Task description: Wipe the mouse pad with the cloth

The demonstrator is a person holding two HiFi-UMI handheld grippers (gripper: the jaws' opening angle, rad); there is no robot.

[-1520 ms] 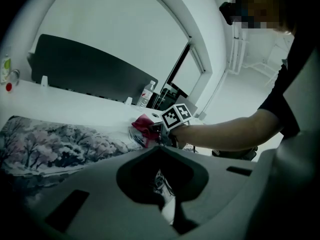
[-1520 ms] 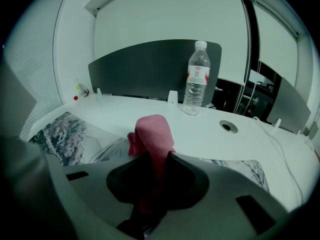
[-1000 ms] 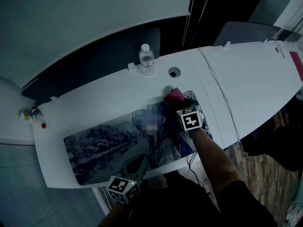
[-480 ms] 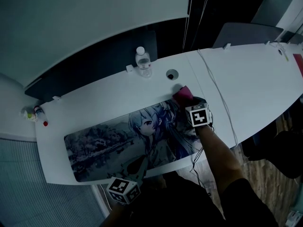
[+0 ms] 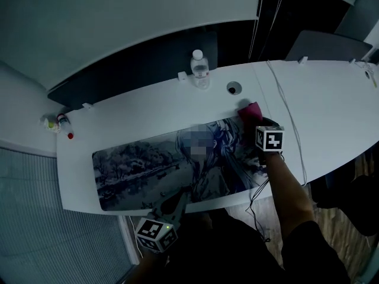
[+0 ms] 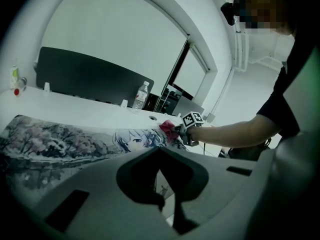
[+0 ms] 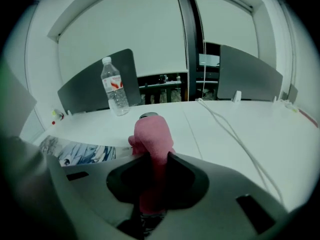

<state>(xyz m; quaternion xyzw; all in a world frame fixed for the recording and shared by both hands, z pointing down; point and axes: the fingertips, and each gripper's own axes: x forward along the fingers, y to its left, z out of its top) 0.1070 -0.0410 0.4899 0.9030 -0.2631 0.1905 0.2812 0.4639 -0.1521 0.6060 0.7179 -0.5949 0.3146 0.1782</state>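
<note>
As the right claw [image 5: 254, 122], clamped on the pink cloth [image 5: 248, 109], slides rightward to the mouse pad's [image 5: 148, 164] far right corner, this wiping stroke looks nearly spent; the left claw [image 5: 177, 203] hangs closed and empty at the table's [image 5: 136, 114] near edge.
</note>
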